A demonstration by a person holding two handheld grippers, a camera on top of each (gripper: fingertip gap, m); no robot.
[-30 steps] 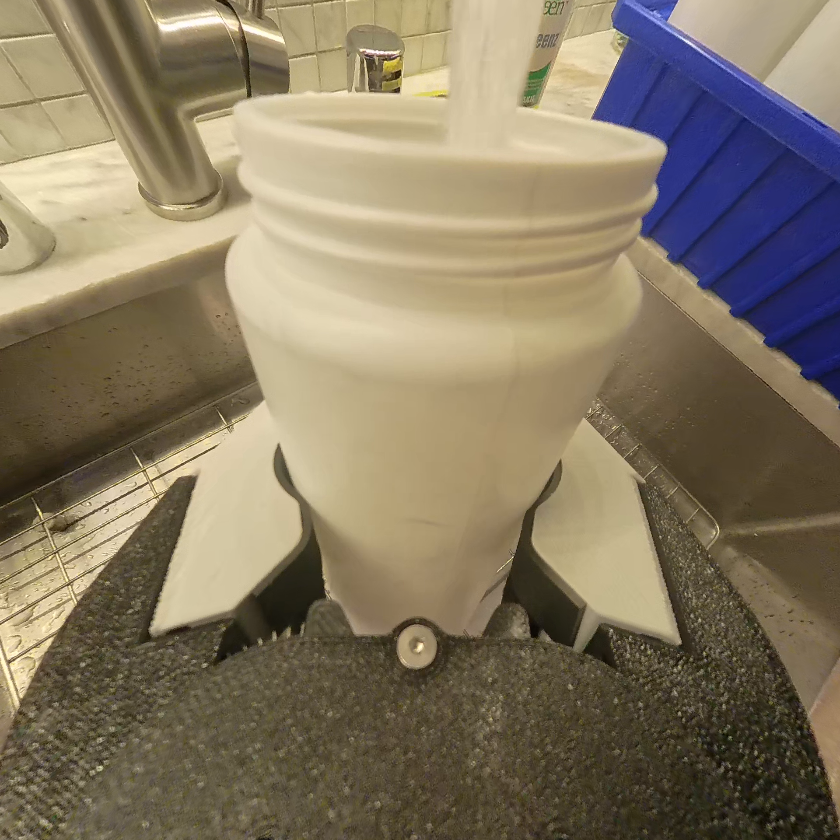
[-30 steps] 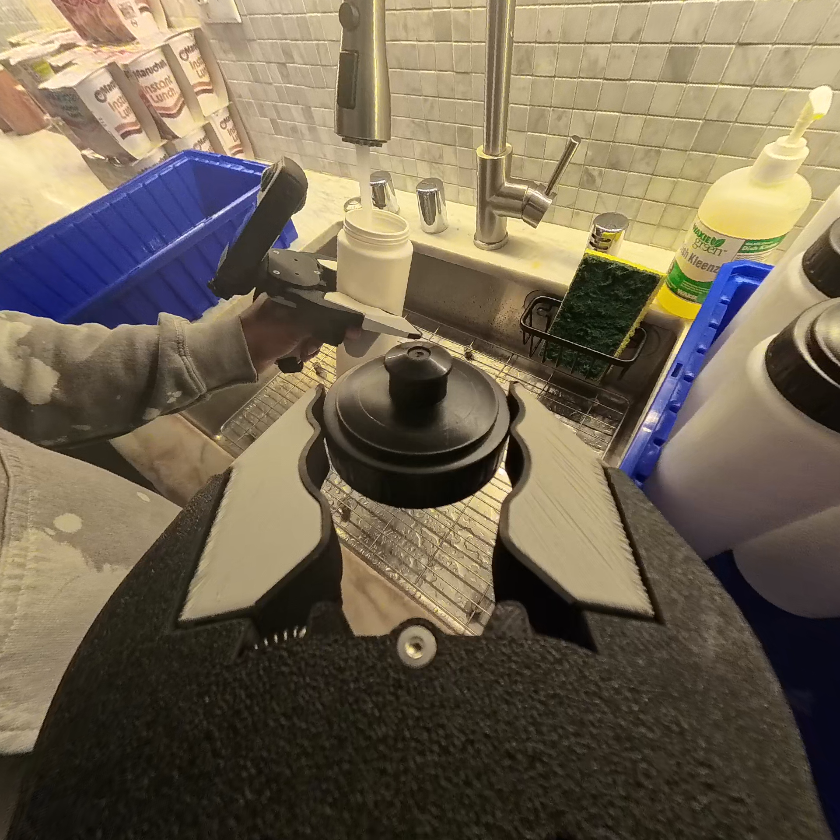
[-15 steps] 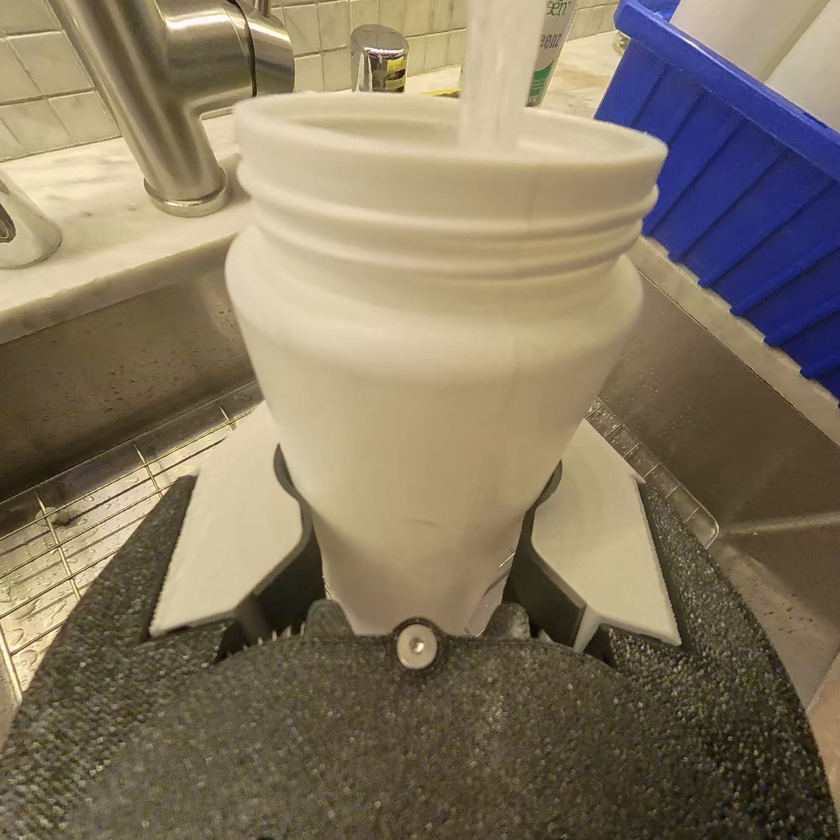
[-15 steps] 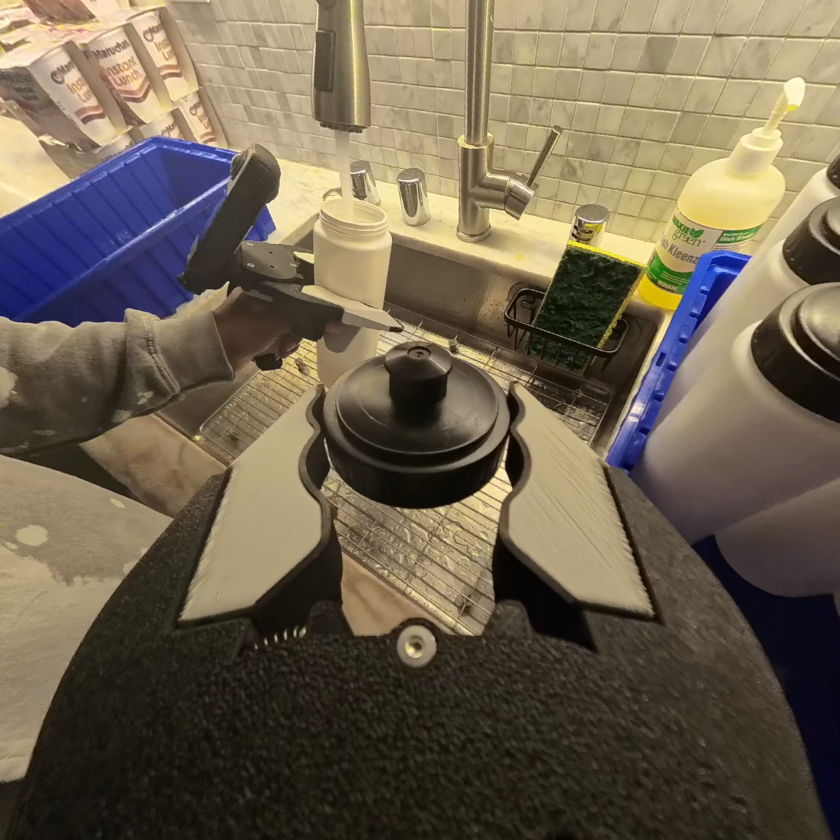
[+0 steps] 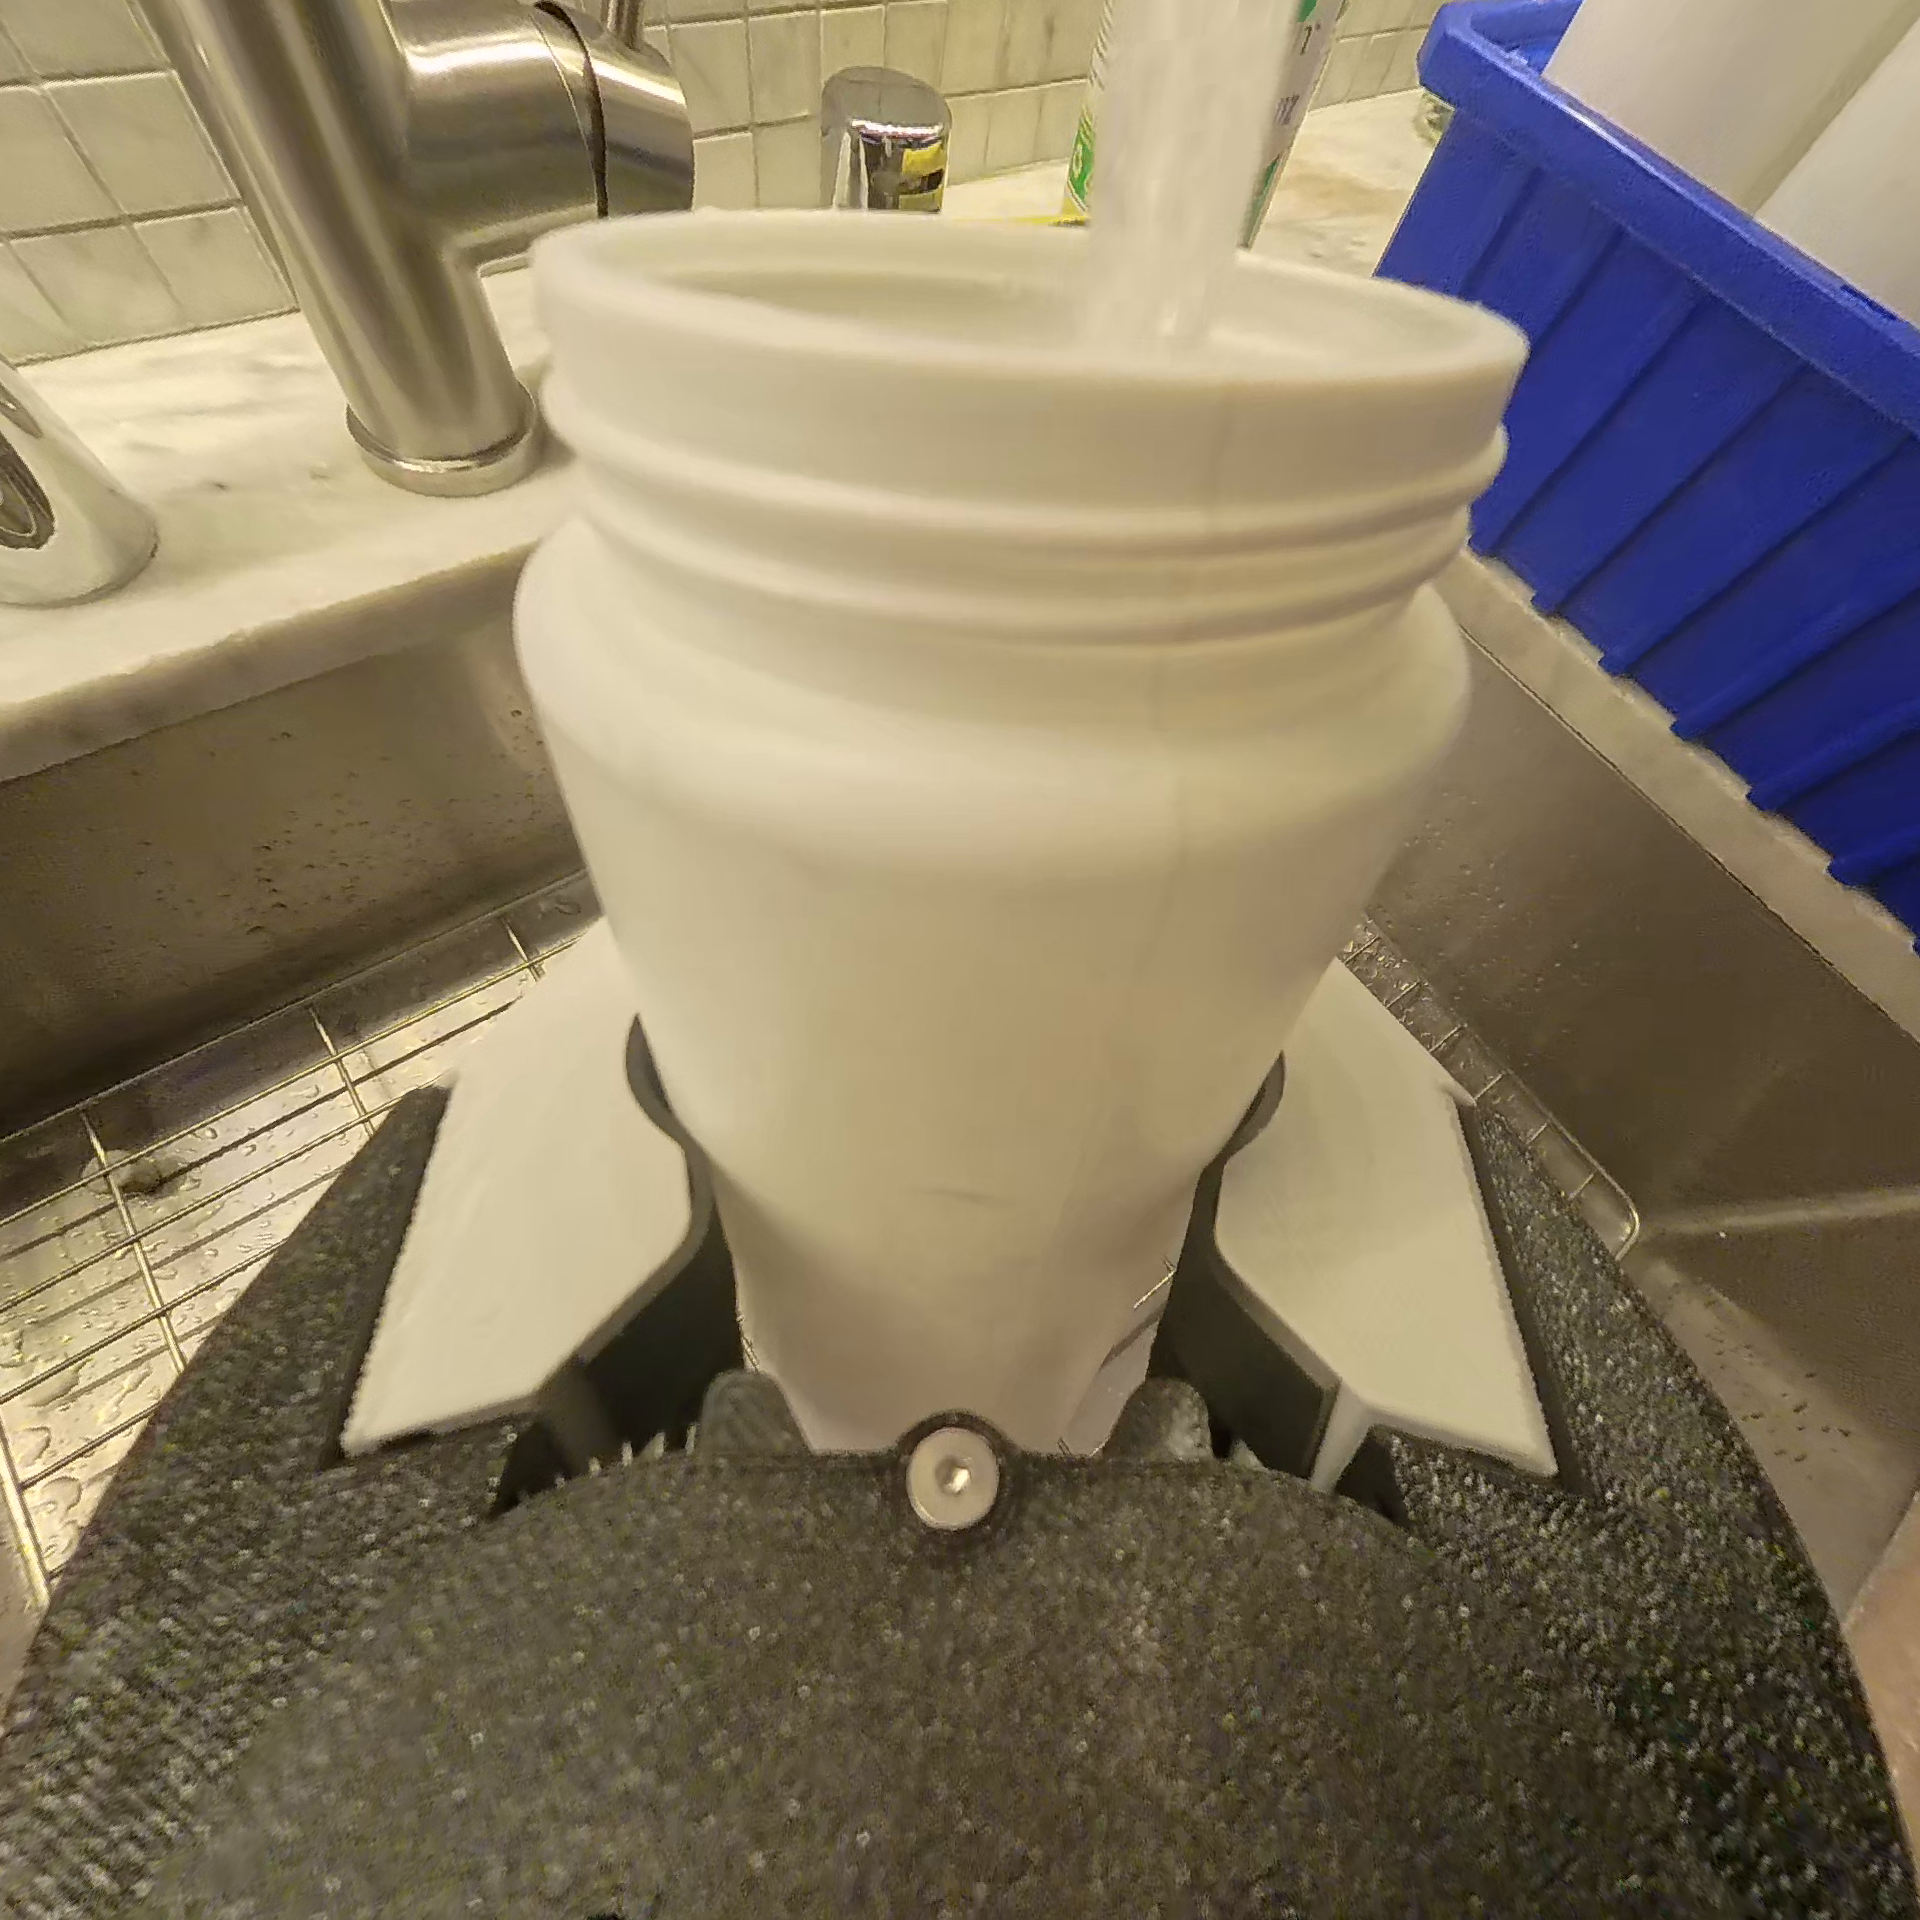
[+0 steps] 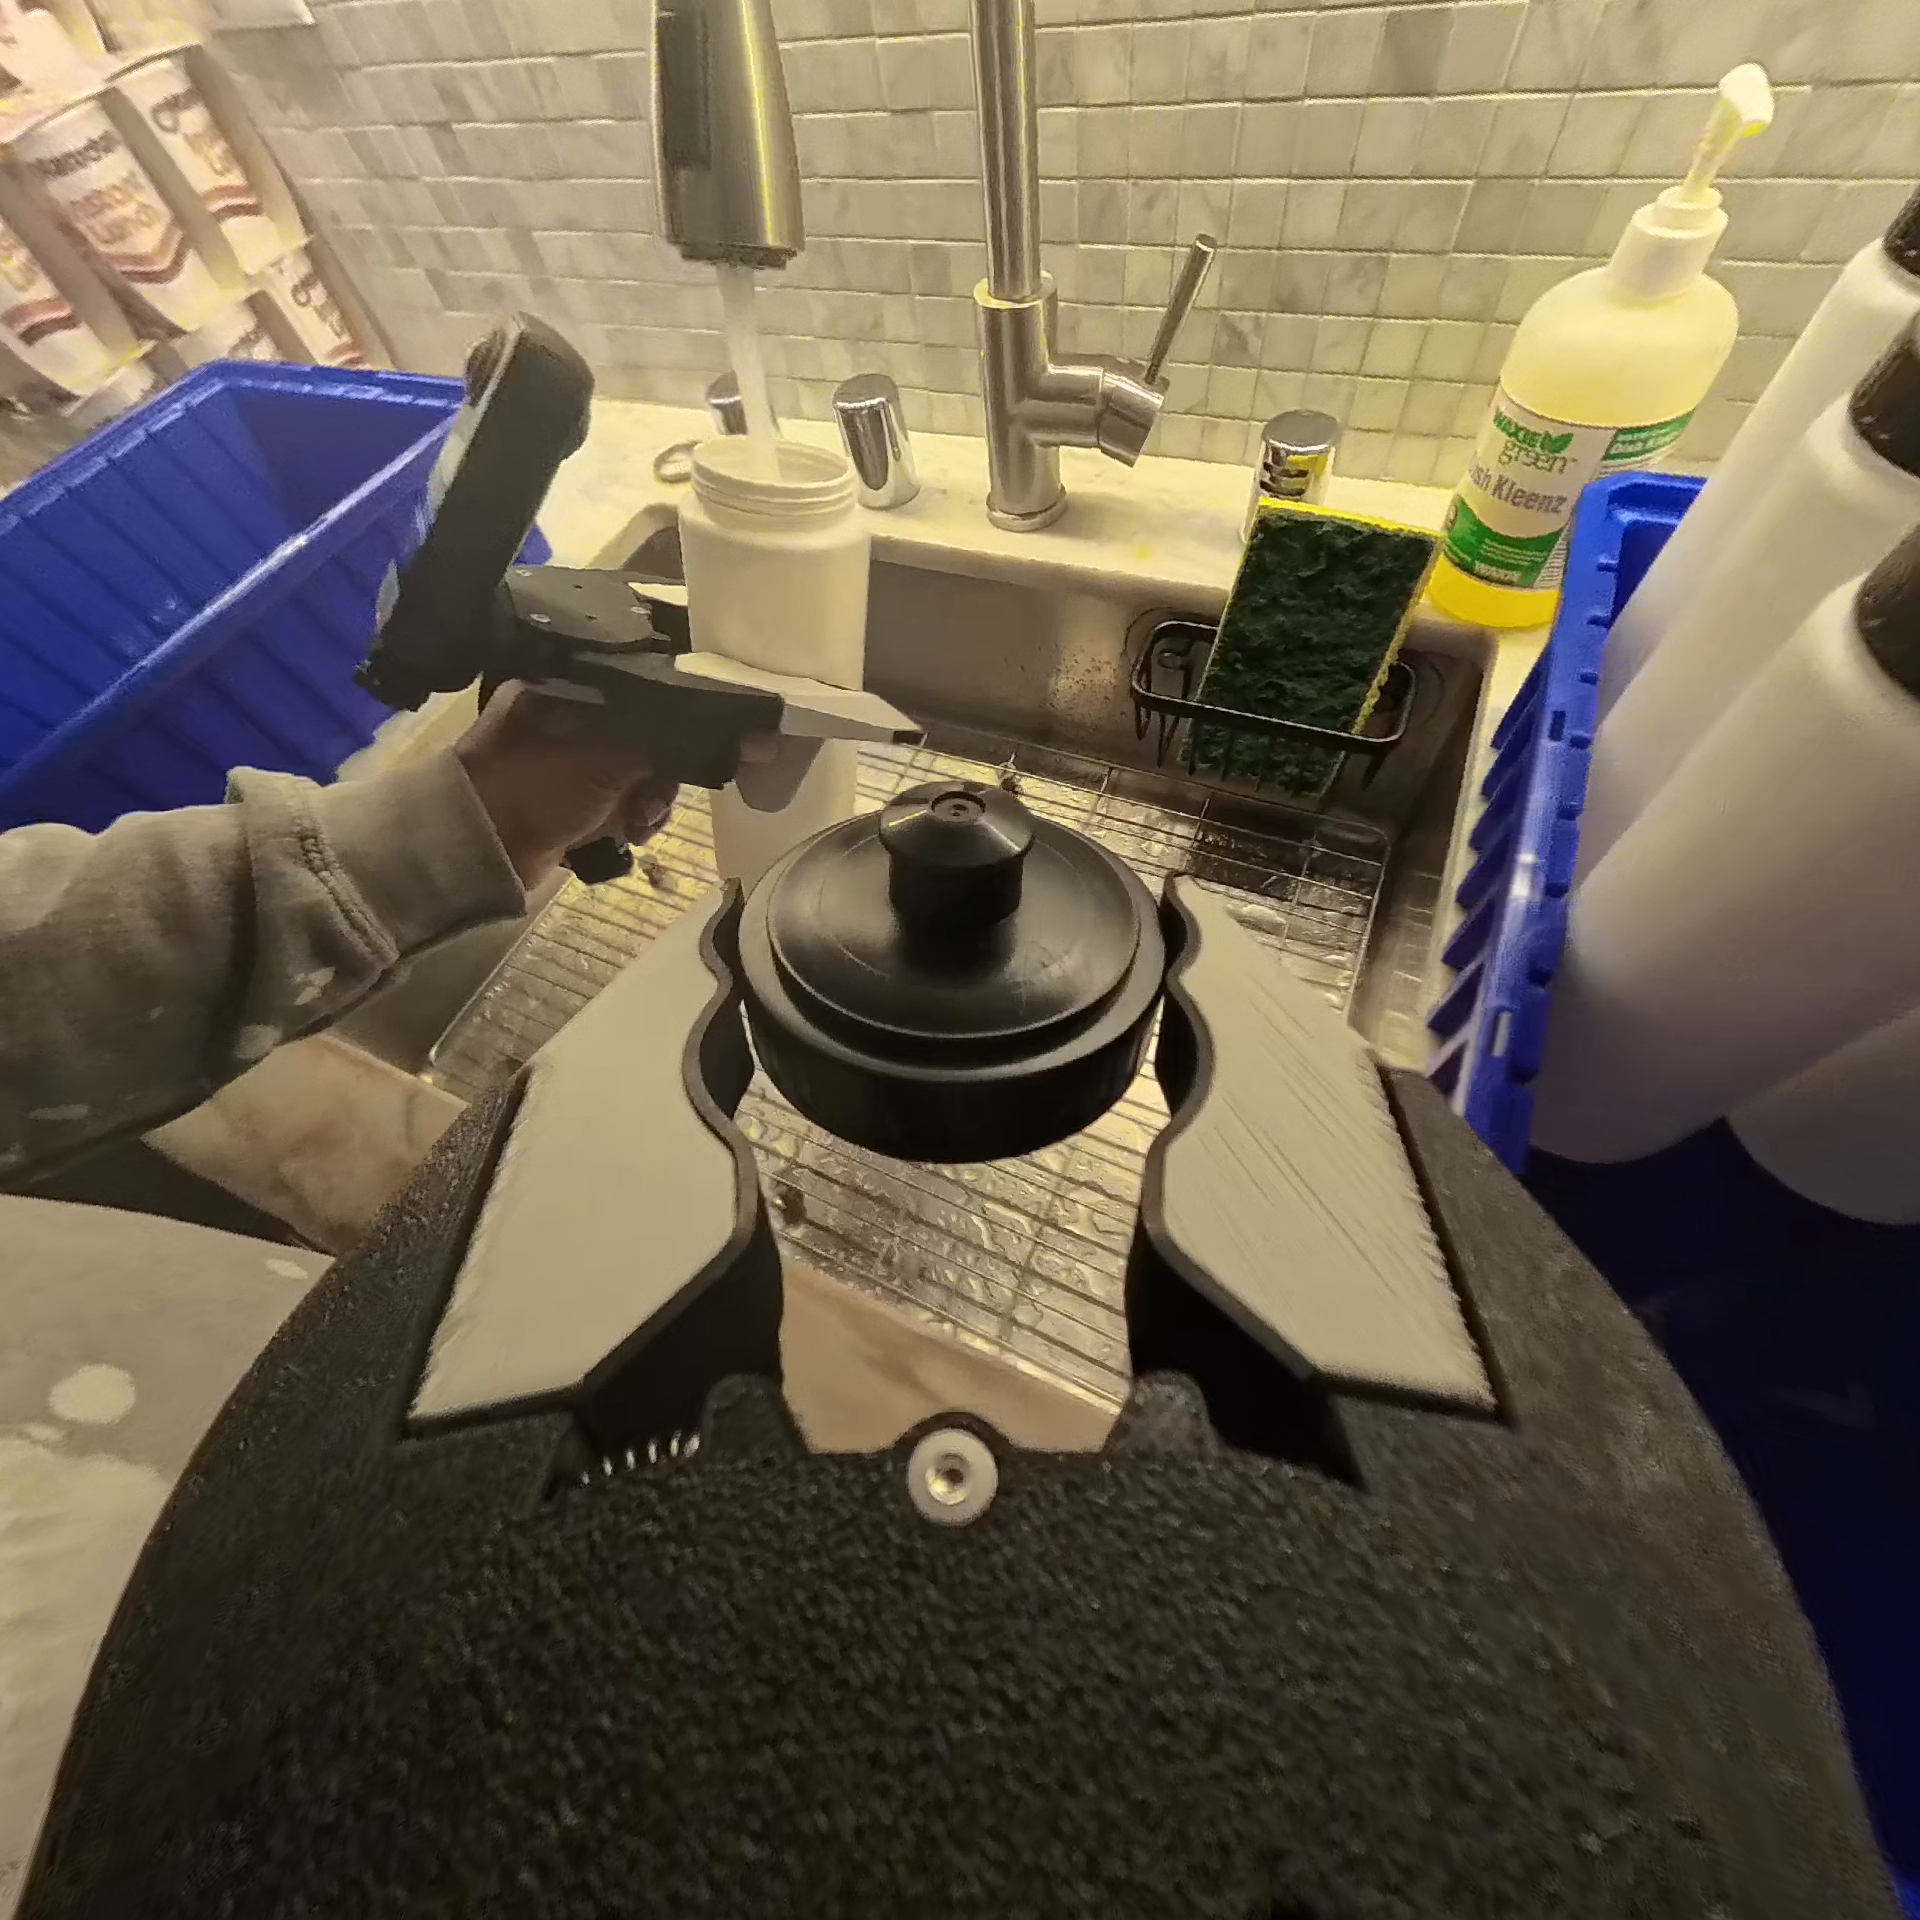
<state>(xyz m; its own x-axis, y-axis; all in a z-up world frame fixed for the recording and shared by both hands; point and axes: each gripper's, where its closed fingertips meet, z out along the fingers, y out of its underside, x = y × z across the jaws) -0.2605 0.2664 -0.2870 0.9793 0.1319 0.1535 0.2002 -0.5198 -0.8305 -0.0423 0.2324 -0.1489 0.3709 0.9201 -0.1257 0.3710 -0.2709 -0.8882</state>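
Note:
My left gripper (image 5: 956, 1132) is shut on a white wide-mouth bottle (image 5: 987, 790) with its cap off and holds it upright over the sink. A stream of water (image 5: 1164, 156) falls into its mouth, near the right rim. In the right wrist view the bottle (image 6: 774, 613) stands under the running spray head (image 6: 727, 135), held by the left gripper (image 6: 831, 727) in a person's hand. My right gripper (image 6: 951, 987) is shut on a black screw cap (image 6: 951, 997) with a spout and holds it above the sink's wire grid.
The steel sink (image 6: 1039, 644) has a wet wire grid (image 6: 987, 1226) on its floor. A blue bin (image 6: 156, 582) stands at the left, another (image 6: 1538, 831) with white bottles at the right. A sponge (image 6: 1309, 634) in a caddy, a soap bottle (image 6: 1579, 416) and the faucet (image 6: 1023, 312) stand behind.
The left gripper has shifted the bottle slightly left under the water, so the stream now falls nearer its right rim. The right gripper with the cap has drifted a little.

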